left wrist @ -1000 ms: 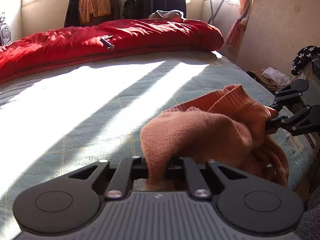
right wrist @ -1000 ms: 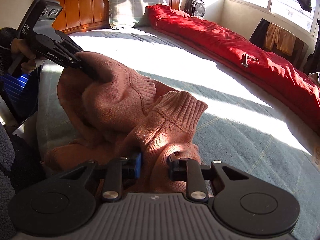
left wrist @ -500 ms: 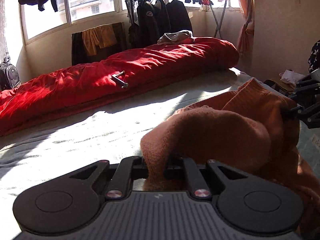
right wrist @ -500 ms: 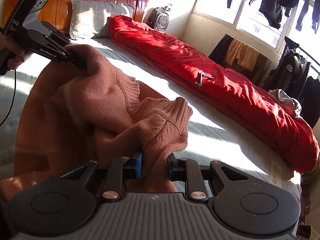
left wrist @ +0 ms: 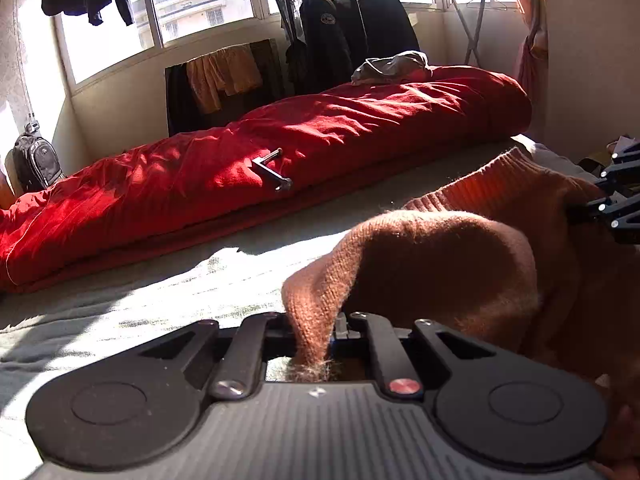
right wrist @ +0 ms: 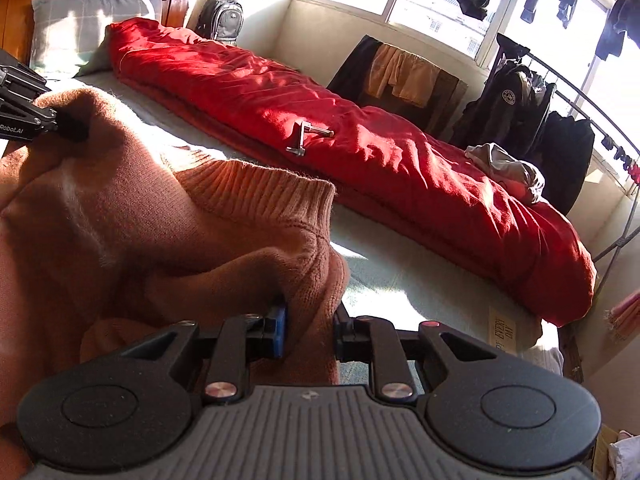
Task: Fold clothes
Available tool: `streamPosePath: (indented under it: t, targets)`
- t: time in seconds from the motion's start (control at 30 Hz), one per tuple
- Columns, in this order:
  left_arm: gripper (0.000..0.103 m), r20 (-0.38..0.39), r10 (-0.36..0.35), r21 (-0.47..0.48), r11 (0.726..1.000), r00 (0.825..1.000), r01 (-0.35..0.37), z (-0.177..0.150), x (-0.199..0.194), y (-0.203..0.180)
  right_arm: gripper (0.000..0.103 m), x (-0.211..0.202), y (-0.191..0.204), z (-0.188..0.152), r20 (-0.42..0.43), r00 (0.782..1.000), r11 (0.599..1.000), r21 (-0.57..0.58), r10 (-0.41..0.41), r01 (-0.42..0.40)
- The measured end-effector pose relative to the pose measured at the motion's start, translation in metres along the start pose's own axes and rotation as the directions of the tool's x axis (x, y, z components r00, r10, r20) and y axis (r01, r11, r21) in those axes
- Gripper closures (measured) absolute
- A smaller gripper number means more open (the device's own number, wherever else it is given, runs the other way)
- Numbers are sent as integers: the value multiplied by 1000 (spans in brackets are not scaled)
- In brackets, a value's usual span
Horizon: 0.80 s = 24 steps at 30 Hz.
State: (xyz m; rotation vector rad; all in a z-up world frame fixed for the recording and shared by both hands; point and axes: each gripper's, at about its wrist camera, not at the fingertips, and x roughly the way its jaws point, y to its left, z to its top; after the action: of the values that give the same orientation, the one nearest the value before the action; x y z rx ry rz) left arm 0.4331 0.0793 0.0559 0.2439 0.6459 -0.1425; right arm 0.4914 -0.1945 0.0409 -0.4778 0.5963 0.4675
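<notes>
Sweater point(left wrist: 452, 264), clamped by both the left tool point(left wrist: 316, 332) and right tool point(right wrist: 308, 328), now hangs higher above the bed point(left wrist: 120, 304).

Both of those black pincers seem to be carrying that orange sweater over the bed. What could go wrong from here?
1. The left tool pinches only a thin bunch of the orange sweater; it might slip out.
2. The right tool grips a thick wad, so the sweater may land bunched rather than flat.
3. A metal bracket lies on the red duvet beyond; knit swung that far might snag on it.
</notes>
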Motion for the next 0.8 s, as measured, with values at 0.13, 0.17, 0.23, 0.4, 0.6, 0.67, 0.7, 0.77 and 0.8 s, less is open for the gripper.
streamPosePath:
  t: [0.13,0.17,0.23,0.4,0.6,0.67,0.7,0.77,0.8]
  targets:
    - [94,-56,18,-7,1000,998,-18,-5,34,-4,79,39,-4,-1,-62,998,998,69,12,-7]
    - [93,-68,19,-13,1000,997,-20,-8,43,-4,79,50,-4,-3,-80,997,996,87,19,-12]
    - [87,-95,15,-45,999,995,-20,-15,56,-3,78,70,-1,-8,-116,993,992,122,33,-19]
    - [83,-136,-7,-88,996,991,-5,-28,69,-3,65,94,-4,-25,-189,981,978,206,42,-2]
    - [76,-162,-55,-76,996,985,43,-35,48,-1,57,61,-12,-39,-159,983,969,242,93,-52]
    - [67,-155,-77,-88,994,985,64,-39,31,3,49,38,-18,-45,-124,986,962,263,109,-73]
    - [65,-145,-86,-92,993,986,73,-42,22,5,48,25,-22,-50,-102,987,956,281,121,-88]
    - [61,-132,-94,-105,991,987,80,-50,3,10,43,-2,-26,-63,-70,988,943,315,141,-112]
    - [60,-128,-98,-117,990,987,83,-55,-7,12,41,-15,-28,-70,-55,987,935,332,150,-124]
